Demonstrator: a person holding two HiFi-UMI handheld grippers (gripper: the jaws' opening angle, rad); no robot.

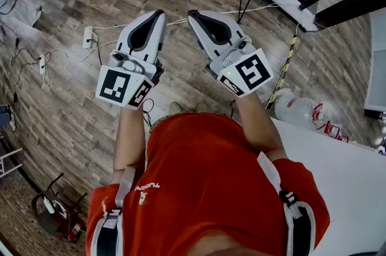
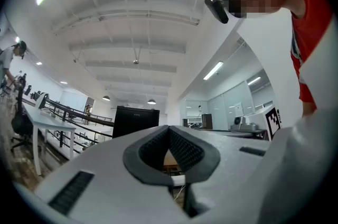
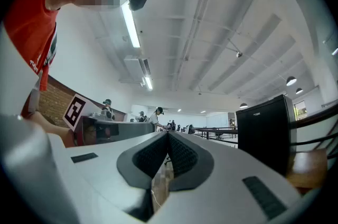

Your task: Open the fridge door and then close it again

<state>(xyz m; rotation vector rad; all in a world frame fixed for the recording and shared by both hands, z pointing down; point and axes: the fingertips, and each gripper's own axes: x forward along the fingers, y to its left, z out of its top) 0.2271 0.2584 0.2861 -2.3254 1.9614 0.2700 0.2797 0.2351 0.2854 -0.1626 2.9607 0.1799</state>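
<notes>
Both grippers are held up in front of the person's red shirt (image 1: 205,188), above the wooden floor (image 1: 60,104), side by side and apart.

Left gripper (image 1: 158,14): jaws shut, tips meeting, nothing between them. The left gripper view confirms this: the dark pads (image 2: 185,151) touch at the far end and only a hollow shows behind them.

Right gripper (image 1: 193,14): jaws likewise shut and empty. The right gripper view shows the ribbed pads (image 3: 182,154) pressed tip to tip.

Fridge: a black box, upright, well ahead of both grippers and touched by neither. It sits left of centre beyond the jaws in the left gripper view (image 2: 136,120). In the right gripper view it is at the right (image 3: 264,133), standing on a wooden worktop (image 3: 306,162). Whether its door is fully shut I cannot tell.

Floor: a white power strip (image 1: 88,37) with a cable lies ahead of the left gripper. A white worktop (image 1: 338,170) lies at the person's right.
</notes>
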